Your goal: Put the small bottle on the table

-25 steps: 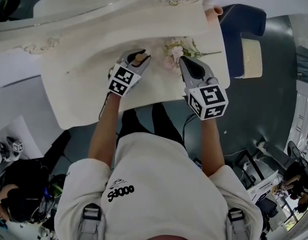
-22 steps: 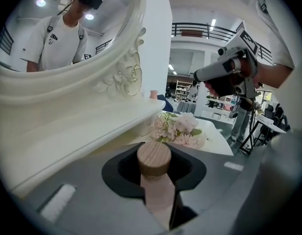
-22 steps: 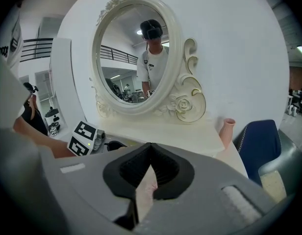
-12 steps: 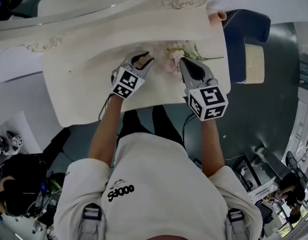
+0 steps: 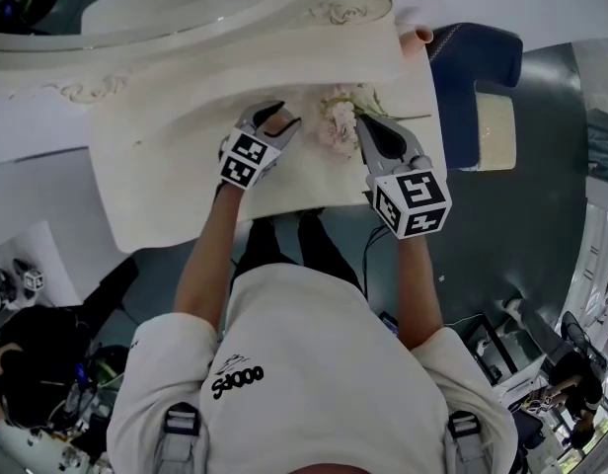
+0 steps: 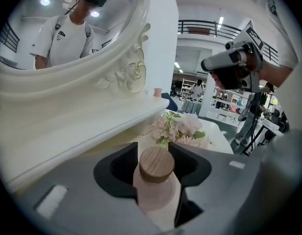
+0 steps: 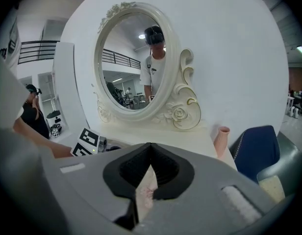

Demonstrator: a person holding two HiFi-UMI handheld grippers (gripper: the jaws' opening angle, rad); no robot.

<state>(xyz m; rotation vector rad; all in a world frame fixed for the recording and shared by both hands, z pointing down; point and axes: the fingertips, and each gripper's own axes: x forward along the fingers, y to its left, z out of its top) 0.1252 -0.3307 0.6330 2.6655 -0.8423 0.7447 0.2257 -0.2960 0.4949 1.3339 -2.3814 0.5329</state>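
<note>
A small pale pink bottle [image 6: 157,185] with a round wooden cap stands upright on the cream dressing table [image 5: 176,166], between the jaws of my left gripper [image 6: 153,148]. Those jaws are opening, and a dark gap shows beside the bottle on the right. In the head view the bottle [image 5: 281,121] shows as a brown cap at the tip of the left gripper [image 5: 270,117]. My right gripper [image 5: 364,121] hovers over the table's right part, next to the flowers, shut with nothing in it; its jaw tips meet in the right gripper view [image 7: 150,148].
A bunch of pale pink flowers [image 5: 339,118] lies between the two grippers. The oval mirror [image 7: 134,62] and its raised shelf stand at the back of the table. A pink vase [image 7: 222,141] stands at the back right corner, and a blue chair [image 5: 477,77] lies beyond the right edge.
The left gripper's jaws have spread apart around the bottle. Both grippers stay in nearly the same places over the table.
</note>
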